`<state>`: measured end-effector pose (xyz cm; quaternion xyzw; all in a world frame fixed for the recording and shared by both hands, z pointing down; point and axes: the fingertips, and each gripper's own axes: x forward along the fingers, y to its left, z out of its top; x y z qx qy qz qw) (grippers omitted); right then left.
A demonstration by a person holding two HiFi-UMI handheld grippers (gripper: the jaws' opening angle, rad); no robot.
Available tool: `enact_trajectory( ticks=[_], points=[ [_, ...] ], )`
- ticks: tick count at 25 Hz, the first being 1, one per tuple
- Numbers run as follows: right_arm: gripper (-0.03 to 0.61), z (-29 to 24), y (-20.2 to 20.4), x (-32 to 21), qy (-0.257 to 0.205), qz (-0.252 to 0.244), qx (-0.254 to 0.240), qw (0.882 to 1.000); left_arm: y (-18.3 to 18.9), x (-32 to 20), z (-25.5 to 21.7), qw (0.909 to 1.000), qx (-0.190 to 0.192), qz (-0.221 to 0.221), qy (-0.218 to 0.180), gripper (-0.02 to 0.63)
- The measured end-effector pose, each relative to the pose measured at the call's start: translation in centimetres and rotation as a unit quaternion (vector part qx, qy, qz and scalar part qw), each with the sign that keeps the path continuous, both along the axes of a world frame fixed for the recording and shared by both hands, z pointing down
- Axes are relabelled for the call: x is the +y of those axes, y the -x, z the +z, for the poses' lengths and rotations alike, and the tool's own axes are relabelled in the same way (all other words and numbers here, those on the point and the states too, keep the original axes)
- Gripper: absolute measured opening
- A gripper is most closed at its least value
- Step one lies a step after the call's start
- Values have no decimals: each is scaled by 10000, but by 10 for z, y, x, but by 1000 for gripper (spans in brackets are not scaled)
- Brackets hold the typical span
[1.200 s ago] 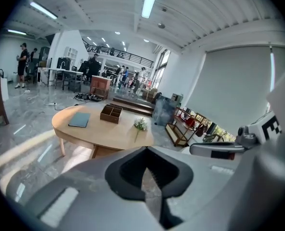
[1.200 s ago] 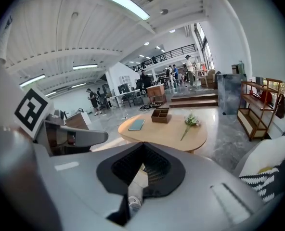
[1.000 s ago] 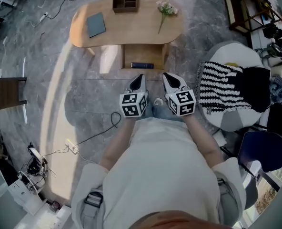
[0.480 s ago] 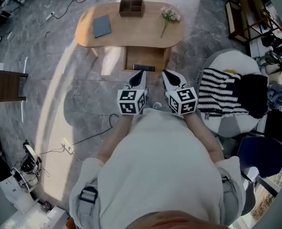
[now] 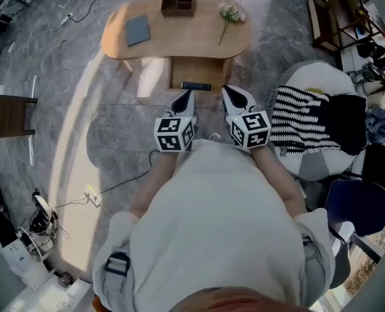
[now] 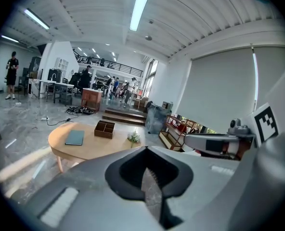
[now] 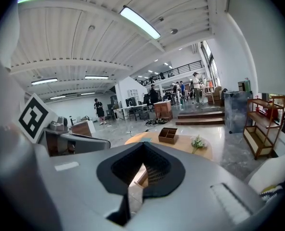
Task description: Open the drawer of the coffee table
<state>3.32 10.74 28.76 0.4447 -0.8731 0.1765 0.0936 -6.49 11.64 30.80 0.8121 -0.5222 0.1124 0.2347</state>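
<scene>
Here, the coffee table (image 5: 179, 41) is seen from above at the far side of the grey stone floor (image 5: 108, 122). Its drawer (image 5: 192, 72) is pulled out from the near side, toward the person, and stands open. A dark book (image 5: 196, 86) is laid along the drawer's front edge. On the tabletop a blue-grey notebook (image 5: 138, 29) is placed toward the left, a wooden box (image 5: 178, 1) with compartments at the far edge, and a small bunch of flowers (image 5: 230, 15) toward the right.

The left gripper (image 5: 188, 95) and the right gripper (image 5: 227, 91) are held side by side in front of the person's body, both pointed toward the drawer and apart from it. The jaws of each are closed together, and nothing is gripped between them. In each gripper view the table is seen ahead and lower down, with the other gripper alongside.

A white seat (image 5: 319, 168) covered with a black-and-white striped blanket (image 5: 303, 119) is found to the right of the person. A dark side table (image 5: 7, 116) is set at the left, and a black cable (image 5: 131, 181) is trailed across the floor.
</scene>
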Motion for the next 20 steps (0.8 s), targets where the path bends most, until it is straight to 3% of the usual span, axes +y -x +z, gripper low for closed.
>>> enact_trajectory(
  ticks=[20],
  points=[
    [-3, 15, -12, -1, 174, 179, 79, 9997, 2, -12, 9, 9999, 95, -35, 113, 0]
  ],
)
